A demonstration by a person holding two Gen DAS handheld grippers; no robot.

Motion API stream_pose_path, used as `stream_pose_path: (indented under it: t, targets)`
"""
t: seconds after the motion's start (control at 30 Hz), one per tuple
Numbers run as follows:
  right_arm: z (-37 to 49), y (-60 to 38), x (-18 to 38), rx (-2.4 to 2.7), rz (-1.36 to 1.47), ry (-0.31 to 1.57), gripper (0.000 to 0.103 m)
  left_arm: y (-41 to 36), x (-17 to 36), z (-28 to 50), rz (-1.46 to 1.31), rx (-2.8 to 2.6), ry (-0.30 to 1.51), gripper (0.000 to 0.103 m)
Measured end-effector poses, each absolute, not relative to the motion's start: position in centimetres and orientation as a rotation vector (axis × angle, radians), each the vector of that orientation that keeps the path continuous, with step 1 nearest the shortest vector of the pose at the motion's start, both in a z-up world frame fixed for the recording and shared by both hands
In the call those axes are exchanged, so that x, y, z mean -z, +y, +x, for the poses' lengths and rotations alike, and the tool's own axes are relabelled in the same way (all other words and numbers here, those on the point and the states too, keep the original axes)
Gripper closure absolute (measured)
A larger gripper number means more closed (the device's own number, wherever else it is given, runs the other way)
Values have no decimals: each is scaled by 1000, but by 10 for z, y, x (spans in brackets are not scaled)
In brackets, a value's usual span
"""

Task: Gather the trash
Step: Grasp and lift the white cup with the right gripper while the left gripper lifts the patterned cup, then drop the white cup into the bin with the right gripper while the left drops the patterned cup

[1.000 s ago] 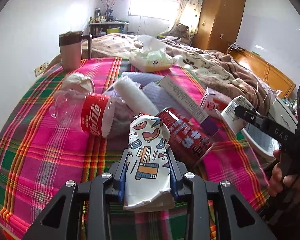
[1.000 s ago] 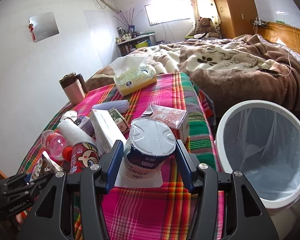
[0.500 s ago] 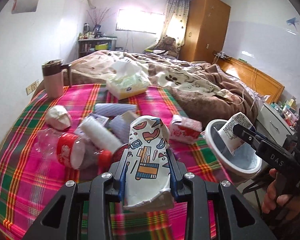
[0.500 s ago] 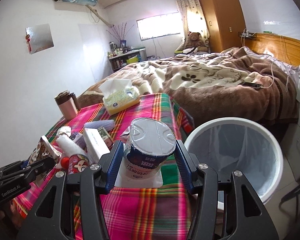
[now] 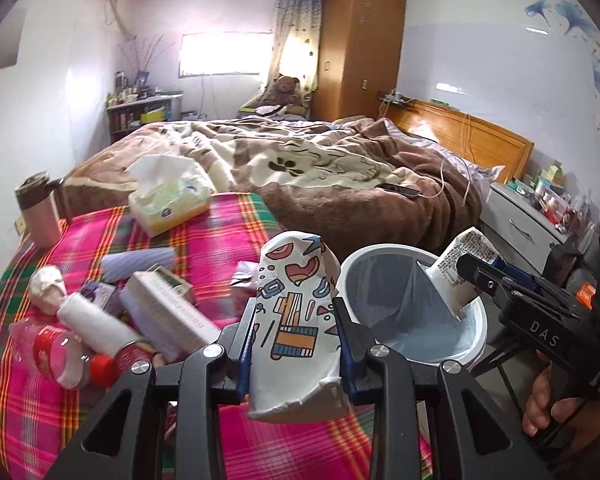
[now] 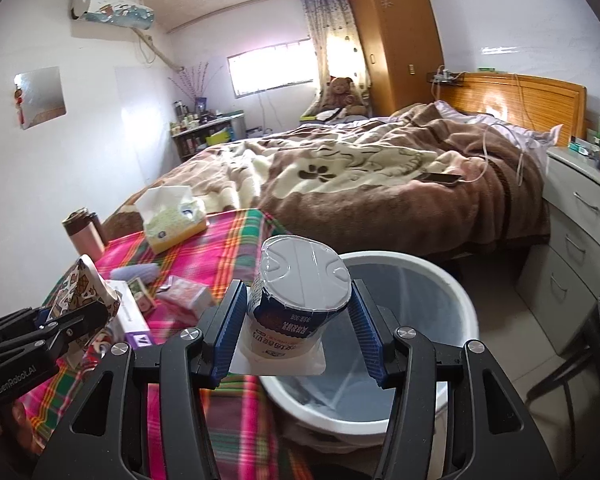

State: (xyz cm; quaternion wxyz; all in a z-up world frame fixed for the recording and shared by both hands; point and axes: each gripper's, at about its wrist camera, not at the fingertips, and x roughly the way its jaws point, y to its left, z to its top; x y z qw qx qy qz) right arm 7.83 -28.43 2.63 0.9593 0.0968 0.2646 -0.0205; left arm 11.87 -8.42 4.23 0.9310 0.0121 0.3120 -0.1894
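1. Beside the table with the pink, green and yellow plaid cloth (image 5: 228, 248), the round white plastic trash bin with a thin clear liner (image 6: 456, 292) is standing on the floor, and both grippers are carrying trash near it.
2. As I judge it, the step in hand is bringing both pieces over the bin mouth and letting them fall. To do it well, each piece should be fully inside the rim before the jaws are opening, and the drops are better one after the other, so the two tools are not knocking together.
3. In its own view, the right gripper (image 6: 298, 320) is holding the white sealed yoghurt cup with dark blue label (image 6: 300, 300) by its sides, with the jaws about half apart. The cup is hanging over the near edge of the bin mouth, so a little more reach seems wise.
4. The left gripper (image 5: 296, 340) is pinching the flattened white paper cup with colourful cartoon print (image 5: 294, 320), and its jaws are almost closed on it. This cup is sitting above the table edge, just left of the bin, not yet over the opening.
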Motion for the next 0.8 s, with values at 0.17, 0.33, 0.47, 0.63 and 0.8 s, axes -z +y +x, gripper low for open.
stream_pose_path:
  t: [0.17, 0.33, 0.47, 0.63, 0.8]
  targets:
    - [77, -304, -23, 85, 198, 546, 49, -119, -41, 125, 40, 442, 644, 69]
    - [78, -321, -18, 122, 200, 569, 49, -153, -35, 131, 61, 491, 665, 69]
    - [83, -330, -13, 142, 197, 592, 49, -174, -28, 137, 78, 507, 683, 69]
    - [88, -342, -5, 157, 193, 619, 49, -193, -19, 146, 84, 526, 708, 69]
    - [92, -351, 2, 174, 180, 649, 49, -210, -11, 150, 102, 544, 717, 69]
